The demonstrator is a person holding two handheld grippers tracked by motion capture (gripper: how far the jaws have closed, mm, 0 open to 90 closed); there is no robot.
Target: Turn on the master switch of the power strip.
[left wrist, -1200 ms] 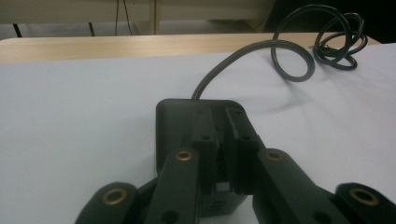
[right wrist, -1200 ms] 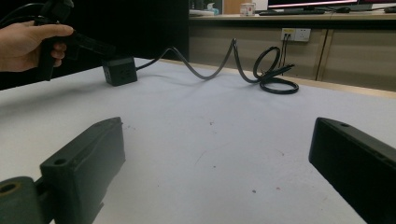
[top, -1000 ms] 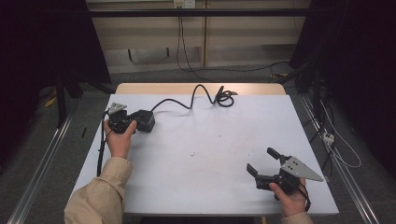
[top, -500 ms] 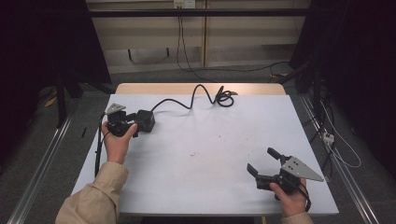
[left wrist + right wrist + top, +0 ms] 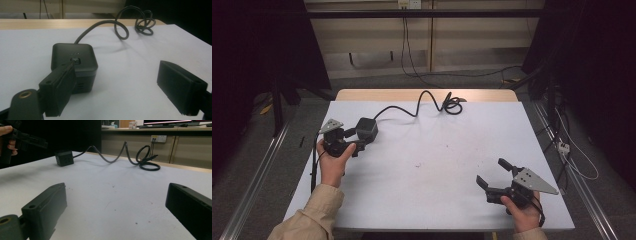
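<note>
Jaws spread wide and empty, left gripper [image 5: 357, 145] lines up on the black power cube [image 5: 367, 128] at ten o'clock, likely to grasp it, while right gripper [image 5: 492, 175] idles equally open at four o'clock.

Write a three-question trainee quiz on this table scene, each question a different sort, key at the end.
1. True or false: the left hand-held gripper is shut on the black cube.
2. Which lies at the table's far edge? A) coiled cable B) a cup C) a screwdriver
3. Fill in: the right hand-held gripper has its jaws ____.

Key: 1 false, its jaws stand open beside the cube; 2 A; 3 open.
</note>
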